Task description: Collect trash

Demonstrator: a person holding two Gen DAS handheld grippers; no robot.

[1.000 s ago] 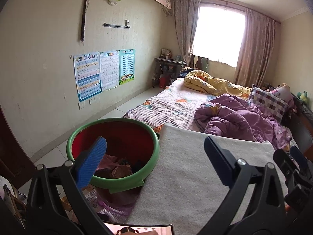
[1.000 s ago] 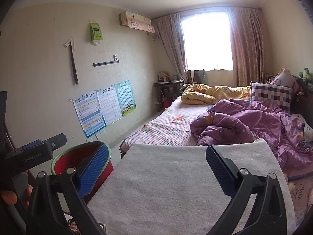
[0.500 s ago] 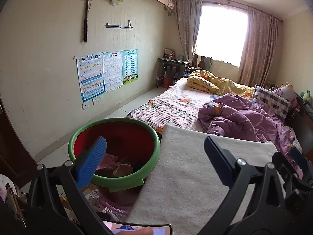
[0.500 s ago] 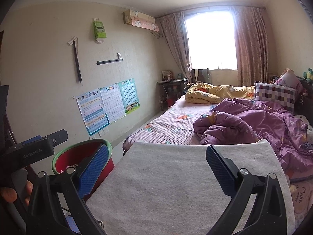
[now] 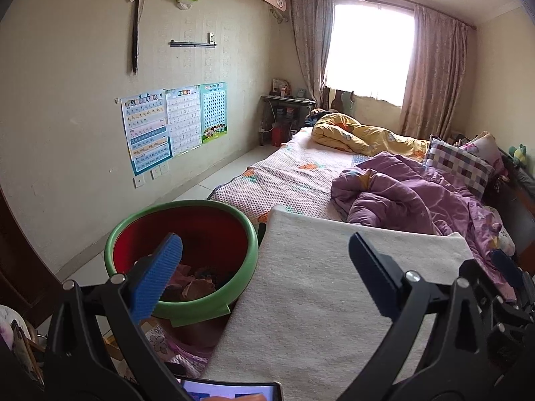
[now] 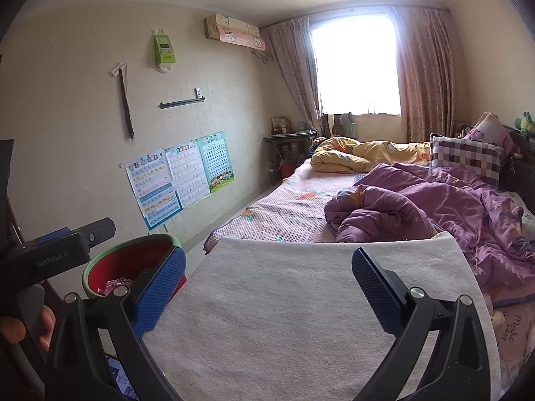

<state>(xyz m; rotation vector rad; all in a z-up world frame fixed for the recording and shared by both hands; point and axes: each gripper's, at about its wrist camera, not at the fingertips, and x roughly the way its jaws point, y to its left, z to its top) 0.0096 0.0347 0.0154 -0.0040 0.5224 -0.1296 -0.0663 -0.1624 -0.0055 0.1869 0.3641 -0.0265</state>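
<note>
Tongs first: the left gripper (image 5: 264, 269) has its blue pads spread wide with nothing between them, and the right gripper (image 6: 267, 287) is likewise agape and empty, both held low over the white cloth (image 5: 334, 284) that covers the near end of the bed (image 5: 294, 173). Outward from there, no loose litter shows on the cloth or on the bedspread beyond it; the only trash (image 5: 197, 280) I can make out is the crumpled wrappers and scraps already lying in the bottom of the red bin with the green rim (image 5: 180, 204). That bin stands on the floor just off the cloth's left edge, directly ahead of the left gripper's left pad, while in the right wrist view it sits far over to the left, past that gripper's own pad. So the left hand is judged the nearer to the bin. The scraps are a heap with no clear long axis.
</note>
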